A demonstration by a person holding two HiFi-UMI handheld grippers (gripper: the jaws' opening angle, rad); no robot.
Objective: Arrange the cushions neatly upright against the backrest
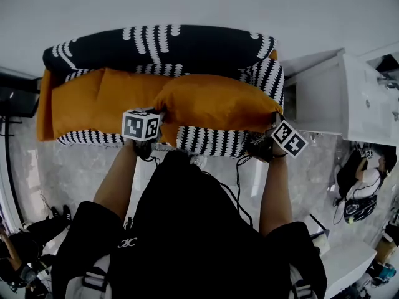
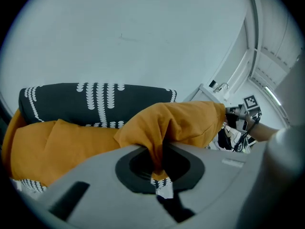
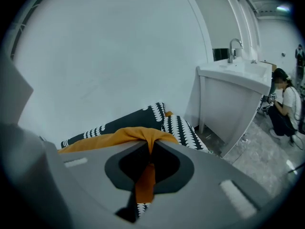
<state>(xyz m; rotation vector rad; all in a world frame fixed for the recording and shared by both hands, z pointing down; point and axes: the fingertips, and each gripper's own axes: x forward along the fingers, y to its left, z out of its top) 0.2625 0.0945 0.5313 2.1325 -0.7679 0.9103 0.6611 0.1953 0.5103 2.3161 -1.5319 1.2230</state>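
Observation:
An orange cushion (image 1: pixel 215 101) hangs lifted over the front of the black-and-white patterned sofa (image 1: pixel 187 45). My left gripper (image 1: pixel 151 137) is shut on its left front corner, and the orange cushion (image 2: pixel 183 123) fabric is pinched between the jaws. My right gripper (image 1: pixel 269 143) is shut on the right corner, where a fold of the orange cushion (image 3: pixel 136 135) runs between the jaws. A second orange cushion (image 1: pixel 93 101) lies on the seat at the left, seen also as the second cushion (image 2: pixel 57 144) in the left gripper view. The sofa backrest (image 2: pixel 100 104) stands behind both.
A white sink counter (image 1: pixel 349 98) stands right of the sofa; the same counter (image 3: pixel 236 97) carries a tap. A pale wall (image 1: pixel 199 5) runs behind the sofa. A person (image 3: pixel 286 109) crouches on the floor at the right. Cables and bags (image 1: pixel 358 192) lie on the marble floor.

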